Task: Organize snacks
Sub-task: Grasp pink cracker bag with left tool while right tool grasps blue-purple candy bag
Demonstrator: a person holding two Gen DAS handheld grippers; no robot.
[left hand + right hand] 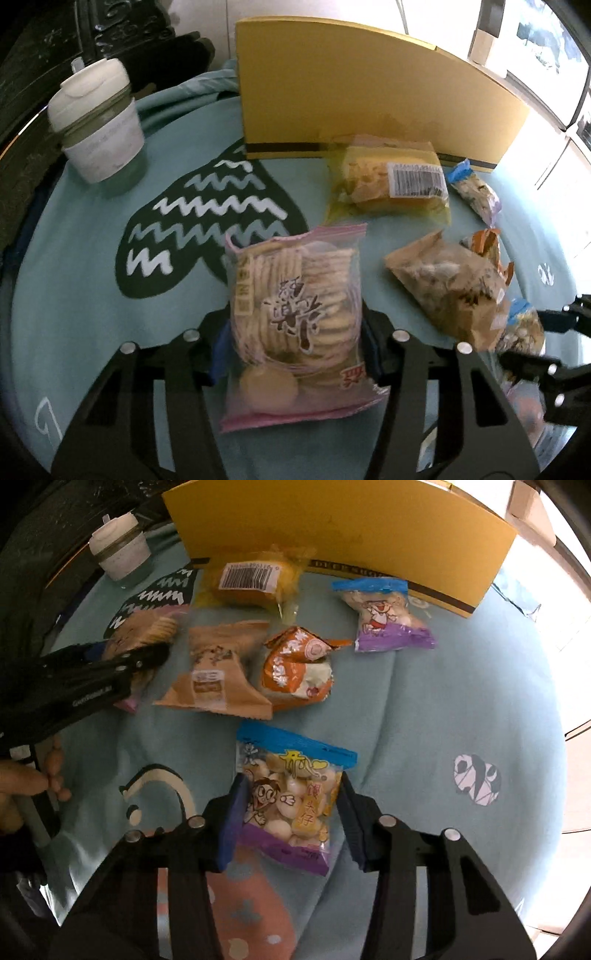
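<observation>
My left gripper (295, 343) is shut on a pink-edged bag of round crackers (295, 321); in the right wrist view it shows at the left (147, 657). My right gripper (291, 816) has its fingers against both sides of a blue-and-purple bag of small round biscuits (291, 805), resting on the cloth. Ahead lie a brown paper snack bag (214, 672), an orange packet (299, 664), a second blue-and-purple bag (384, 616) and a yellow packet with a barcode (251, 583). A yellow box (340, 528) stands at the back.
A teal printed cloth (461, 686) covers the round table. A white-lidded cup (98, 122) stands at the back left. Dark furniture is behind it. Bright windows are at the right.
</observation>
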